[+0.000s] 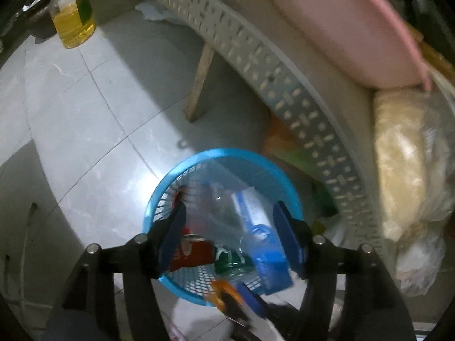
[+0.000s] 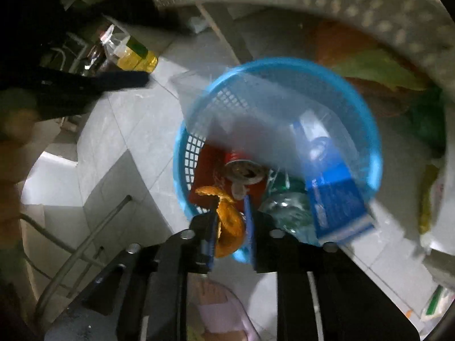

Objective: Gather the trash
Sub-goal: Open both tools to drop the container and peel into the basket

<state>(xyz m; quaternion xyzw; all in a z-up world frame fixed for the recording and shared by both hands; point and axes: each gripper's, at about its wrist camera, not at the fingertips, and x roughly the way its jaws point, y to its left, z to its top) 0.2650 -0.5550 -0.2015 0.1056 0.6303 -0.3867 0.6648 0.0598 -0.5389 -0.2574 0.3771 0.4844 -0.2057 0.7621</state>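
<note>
Grey tiled floor (image 1: 93,130) carries a round blue plastic mesh basket (image 2: 366,130) holding a red can (image 2: 241,170) and blue carton (image 2: 335,199). Left gripper (image 1: 230,233) hangs spread and empty above the basket. Right gripper (image 2: 230,221), over the basket's near rim, pinches an orange crinkled wrapper (image 2: 227,224).

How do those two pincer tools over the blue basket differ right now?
The left gripper stands wide open with nothing pressed between its pads; the right gripper stands much narrower.

An orange peel sits between the right gripper's pads; the left gripper only has a clear plastic bag loose beneath it.

Both point down over the blue basket, which holds trash.
</note>
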